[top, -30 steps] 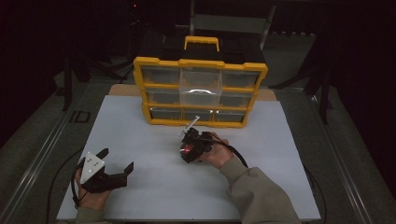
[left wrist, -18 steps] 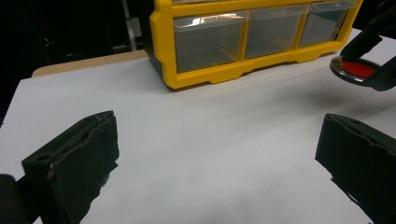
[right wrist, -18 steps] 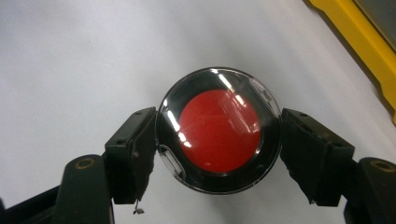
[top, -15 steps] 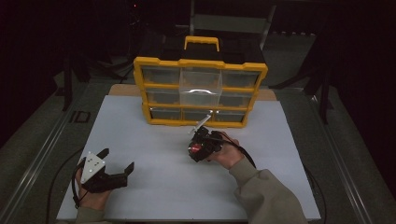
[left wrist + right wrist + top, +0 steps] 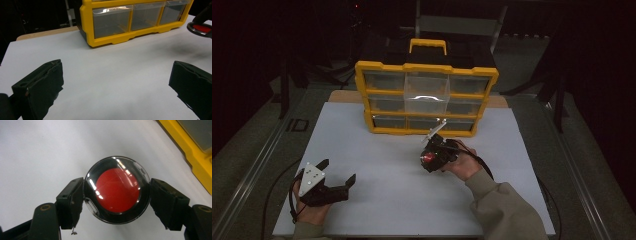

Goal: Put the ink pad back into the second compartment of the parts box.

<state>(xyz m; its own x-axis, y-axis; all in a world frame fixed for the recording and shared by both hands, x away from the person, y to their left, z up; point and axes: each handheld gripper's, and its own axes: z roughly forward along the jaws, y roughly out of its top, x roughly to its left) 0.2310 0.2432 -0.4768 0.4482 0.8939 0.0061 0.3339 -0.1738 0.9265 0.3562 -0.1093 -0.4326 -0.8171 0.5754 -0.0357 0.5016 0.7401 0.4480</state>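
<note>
Jaws of the right gripper (image 5: 116, 202) clamp a round red-centred case (image 5: 117, 189) above the bench (image 5: 377, 150), just before the yellow drawer cabinet (image 5: 427, 92). Placing it seems not yet done. Left gripper (image 5: 334, 175) rests with jaws apart, holding nothing.

White table top (image 5: 377, 150) glowing under the light, a strip of bare wood (image 5: 343, 96) peeking out along its far edge. The table sits inside a grey metal frame, rails (image 5: 249, 167) running down the left and right sides. Grey floor (image 5: 532, 60) beyond, fading fast. Far off, dim metal posts (image 5: 499, 22) and dark stands (image 5: 286, 85) left and right. Everything past that is black.
</note>
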